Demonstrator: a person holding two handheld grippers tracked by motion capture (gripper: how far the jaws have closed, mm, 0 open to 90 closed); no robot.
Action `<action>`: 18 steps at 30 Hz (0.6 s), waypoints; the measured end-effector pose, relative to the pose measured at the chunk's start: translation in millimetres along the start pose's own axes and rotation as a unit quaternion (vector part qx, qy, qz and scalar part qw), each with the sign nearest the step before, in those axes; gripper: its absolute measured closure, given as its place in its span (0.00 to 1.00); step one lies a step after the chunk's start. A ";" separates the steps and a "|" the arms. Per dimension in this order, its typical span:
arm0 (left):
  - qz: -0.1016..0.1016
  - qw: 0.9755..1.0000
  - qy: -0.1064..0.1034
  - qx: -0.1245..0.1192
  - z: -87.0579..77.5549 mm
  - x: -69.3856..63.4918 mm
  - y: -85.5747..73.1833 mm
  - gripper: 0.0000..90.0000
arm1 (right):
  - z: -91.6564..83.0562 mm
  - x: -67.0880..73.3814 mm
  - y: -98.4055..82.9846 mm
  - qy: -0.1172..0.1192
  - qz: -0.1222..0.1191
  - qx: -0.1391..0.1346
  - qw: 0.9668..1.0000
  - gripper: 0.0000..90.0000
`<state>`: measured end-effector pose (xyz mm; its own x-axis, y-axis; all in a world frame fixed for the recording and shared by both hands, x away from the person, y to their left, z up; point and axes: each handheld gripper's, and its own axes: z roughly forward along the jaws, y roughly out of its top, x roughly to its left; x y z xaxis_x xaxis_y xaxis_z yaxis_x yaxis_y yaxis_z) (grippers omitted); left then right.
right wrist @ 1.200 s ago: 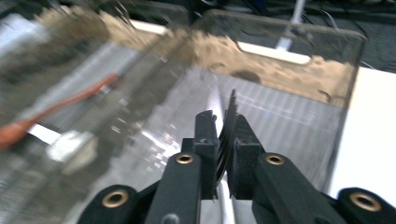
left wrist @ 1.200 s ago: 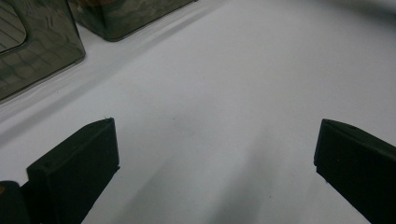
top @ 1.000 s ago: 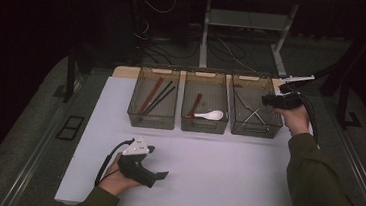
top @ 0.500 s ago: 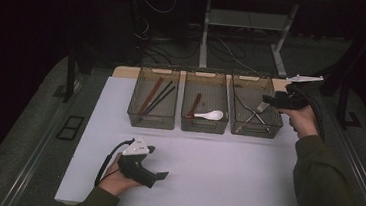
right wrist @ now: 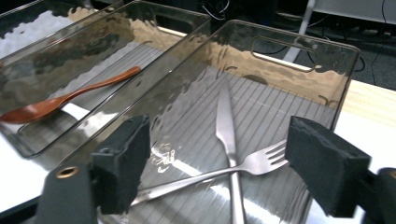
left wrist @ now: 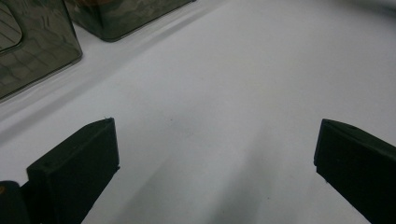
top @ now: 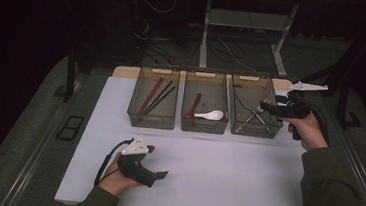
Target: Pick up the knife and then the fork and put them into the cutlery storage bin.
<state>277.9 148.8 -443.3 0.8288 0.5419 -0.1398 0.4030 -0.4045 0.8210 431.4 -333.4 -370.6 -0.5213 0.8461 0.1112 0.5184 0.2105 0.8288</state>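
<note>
Cutlery sorted into three smoky bins, right gripper (top: pixel 266 106) hanging over the rightmost one with nothing between its jaws.

Fork (right wrist: pixel 219 172) lies across knife (right wrist: pixel 227 135) on the ribbed floor of the right bin (right wrist: pixel 348 70), the two crossed and touching; in the right gripper view the two black pads stand wide apart on either side of that crossing, above it and pressing on nothing, having just been opening. The middle bin (top: pixel 208 77) holds a wooden spoon (right wrist: pixel 60 99) and a white spoon (top: pixel 211 115); the left bin (top: pixel 142 119) holds dark chopsticks (top: pixel 160 97). The left gripper (top: pixel 161 173) rests low on the white table (top: pixel 235 173) near its front edge, well apart from the bins, its jaws spread wide over bare tabletop in the left gripper view.
</note>
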 end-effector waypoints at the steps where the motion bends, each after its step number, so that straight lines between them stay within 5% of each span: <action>1: 0.000 1.000 0.000 0.000 -0.2 0.1 0.2 0.00 | -1.4 2.5 -1.4 0.002 -0.001 0.001 1.000 0.22; 18: -0.002 1.000 -0.002 0.000 -0.9 0.2 -1.4 0.00 | -23.5 54.5 -31.4 0.065 -0.049 -0.013 0.997 0.17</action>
<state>277.2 150.1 -444.0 0.8282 0.5411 -0.1459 0.4070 -0.4018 0.8203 370.8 -305.4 -377.6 -0.6521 0.7518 0.0980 0.4448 0.2747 0.8524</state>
